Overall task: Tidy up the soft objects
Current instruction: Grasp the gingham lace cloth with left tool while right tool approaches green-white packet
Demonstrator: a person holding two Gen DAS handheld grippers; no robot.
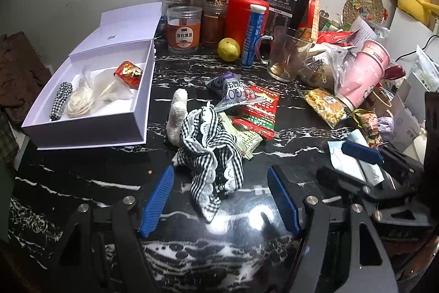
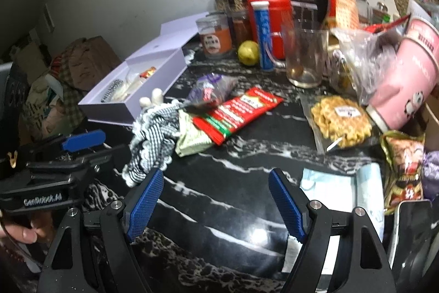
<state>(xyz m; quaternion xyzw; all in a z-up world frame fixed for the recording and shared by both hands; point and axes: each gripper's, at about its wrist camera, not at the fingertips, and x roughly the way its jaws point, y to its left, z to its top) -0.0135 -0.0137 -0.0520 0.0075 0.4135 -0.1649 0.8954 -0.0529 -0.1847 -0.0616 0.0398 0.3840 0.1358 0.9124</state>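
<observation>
A soft toy in a black-and-white checked dress [image 1: 211,150] lies on the black marble table, its white plush legs [image 1: 177,114] pointing away. My left gripper [image 1: 221,199] is open, its blue fingers on either side of the dress's near end, empty. The toy also shows in the right wrist view [image 2: 153,139]. My right gripper [image 2: 216,202] is open and empty over bare table. An open white box [image 1: 90,128] at the left holds a checked roll [image 1: 61,100], a cream soft item [image 1: 79,100] and a red packet [image 1: 128,72].
Snack packets [image 1: 255,111] lie just behind the toy. Jars [image 1: 183,28], a red canister, a yellow fruit [image 1: 229,49], a glass mug [image 1: 285,56] and a pink cup [image 1: 362,70] crowd the back and right. A face mask [image 2: 343,183] and purple soft thing [image 2: 432,172] lie at right.
</observation>
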